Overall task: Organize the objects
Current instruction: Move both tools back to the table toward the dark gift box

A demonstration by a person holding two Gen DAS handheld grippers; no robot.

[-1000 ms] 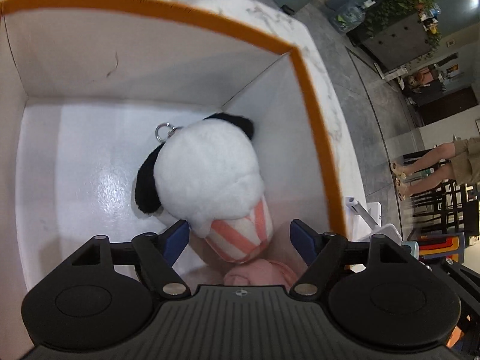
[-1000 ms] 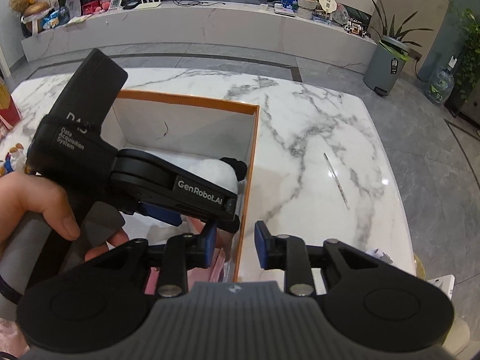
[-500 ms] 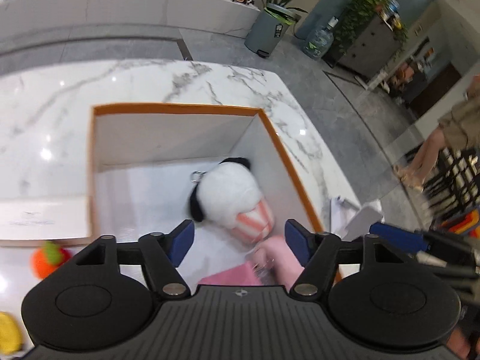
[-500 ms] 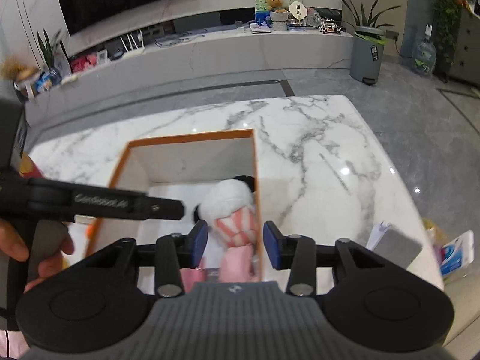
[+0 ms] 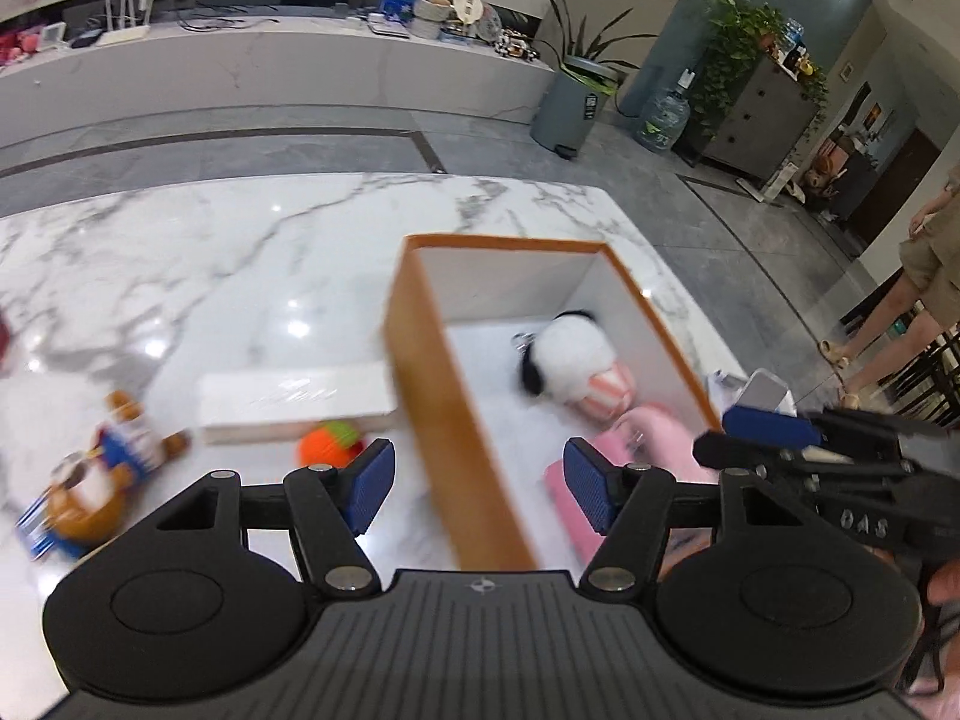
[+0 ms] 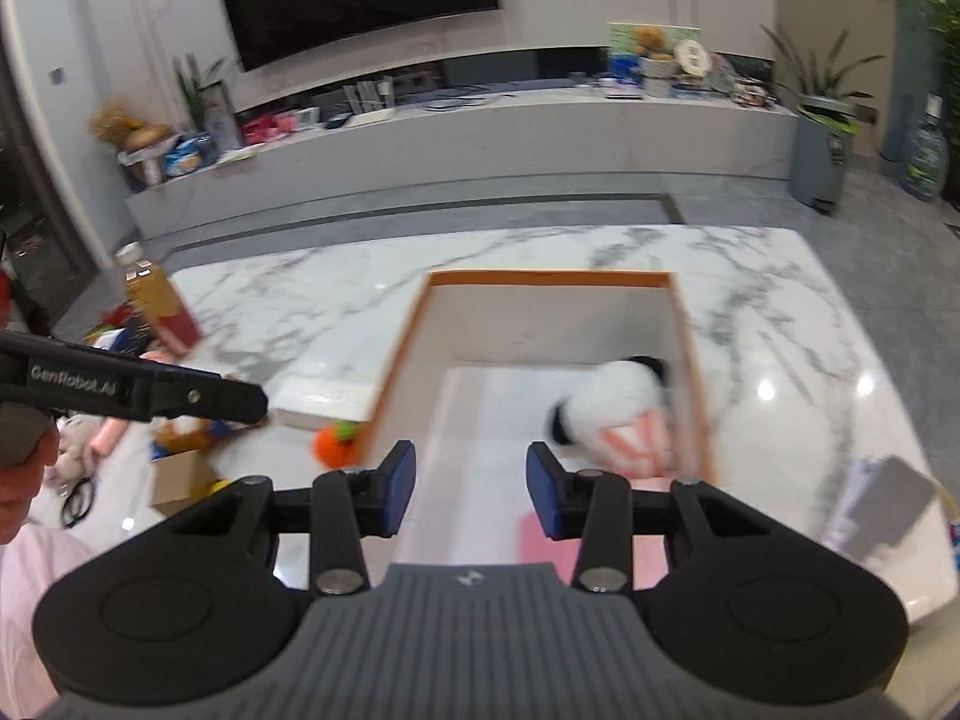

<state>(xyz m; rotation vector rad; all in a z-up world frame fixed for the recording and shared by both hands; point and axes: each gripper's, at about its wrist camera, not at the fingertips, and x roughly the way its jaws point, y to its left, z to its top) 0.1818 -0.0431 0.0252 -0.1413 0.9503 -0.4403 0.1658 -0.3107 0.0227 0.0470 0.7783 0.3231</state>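
An orange-rimmed white box (image 5: 420, 360) (image 6: 396, 360) stands on the marble table. Inside it lie a white-and-black plush with a striped pink base (image 5: 573, 360) (image 6: 612, 414) and a pink item (image 5: 654, 450) (image 6: 540, 534). My left gripper (image 5: 477, 486) is open and empty, held above the box's near left wall. My right gripper (image 6: 471, 489) is open and empty above the box's near end. An orange toy (image 5: 330, 441) (image 6: 336, 444) and a bear toy (image 5: 108, 462) lie on the table left of the box.
A white flat box (image 5: 294, 402) lies left of the orange-rimmed box. A juice bottle (image 6: 159, 300), a small cardboard box (image 6: 180, 480) and several small toys sit at the table's left. Papers (image 6: 882, 510) lie at the right edge. A person (image 5: 918, 276) stands right.
Both grippers have lifted up and back out of the box, leaving the plush inside. The left gripper has swung left. The right gripper's jaws have opened wider.
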